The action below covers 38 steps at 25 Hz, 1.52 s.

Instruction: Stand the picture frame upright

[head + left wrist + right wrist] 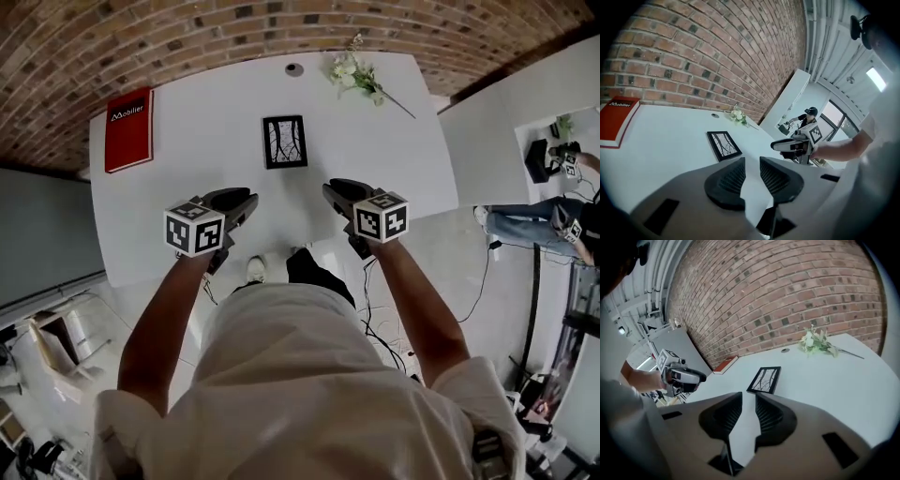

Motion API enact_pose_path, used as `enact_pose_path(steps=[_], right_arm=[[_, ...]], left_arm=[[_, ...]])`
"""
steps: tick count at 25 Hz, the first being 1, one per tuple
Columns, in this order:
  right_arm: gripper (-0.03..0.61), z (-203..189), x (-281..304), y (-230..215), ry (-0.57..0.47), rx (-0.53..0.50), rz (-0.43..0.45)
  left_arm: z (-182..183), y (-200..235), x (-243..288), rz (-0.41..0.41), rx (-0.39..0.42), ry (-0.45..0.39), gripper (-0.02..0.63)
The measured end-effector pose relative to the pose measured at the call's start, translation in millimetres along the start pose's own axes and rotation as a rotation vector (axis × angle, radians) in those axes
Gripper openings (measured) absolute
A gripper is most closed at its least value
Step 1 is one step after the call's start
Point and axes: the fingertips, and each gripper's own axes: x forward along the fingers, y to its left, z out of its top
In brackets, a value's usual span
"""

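A curved wall of red-brown brick [187, 28] runs along the far side, and in front of it stands a broad white table [206, 178] with rounded corners, pale floor showing on either side. I hold my left gripper [244, 200] over the near edge of the table at the left, its marker cube towards me. In the left gripper view its jaws [752, 160] stand slightly apart, and only bare tabletop shows in the narrow gap between the ribbed black pads. My right gripper [333, 191] hangs level with it at the right, also above the near edge. Its jaws [748, 395] are likewise a little spread and pinch nothing. The two grippers point away from me and are well apart from each other. A flat red book with white lettering [128, 129] lies near the far left corner. The black rectangular picture frame [284, 142], which holds a white print of dark branches, lies flat and face up in the middle of the table. It is farther off than both grippers, roughly between their lines, and touches neither. A sprig of pale artificial flowers with green leaves [356, 75] lies at the far right, well apart from the frame. A small round grey disc [294, 68] sits in the tabletop at the far edge, just left of the flowers.
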Motion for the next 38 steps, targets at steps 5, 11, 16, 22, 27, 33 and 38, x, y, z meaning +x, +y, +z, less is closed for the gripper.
enact_pose_path(steps=[5, 11, 16, 22, 27, 33, 38], right_arm=[[0.094, 25, 40, -41, 0.058, 0.01, 0.066], [0.094, 41, 85, -72, 0.124, 0.012, 0.127], [0.094, 39, 116, -85, 0.189, 0.038, 0.167], [0.094, 35, 141, -99, 0.264, 0.064, 0.198], [0.094, 33, 156, -103, 0.303, 0.079, 0.213], [0.094, 28, 164, -103, 0.331, 0.092, 0.224], [0.094, 27, 168, -100, 0.357, 0.089, 0.225]], left_arm=[[18, 27, 37, 0.038, -0.038, 0.032, 0.092], [33, 57, 78, 0.063, -0.068, 0.071, 0.094], [38, 86, 104, 0.07, -0.121, 0.101, 0.098], [33, 117, 130, 0.071, -0.189, 0.151, 0.103], [27, 133, 142, 0.067, -0.234, 0.178, 0.103], [22, 144, 150, 0.066, -0.258, 0.2, 0.104], [19, 148, 155, 0.063, -0.258, 0.229, 0.109]])
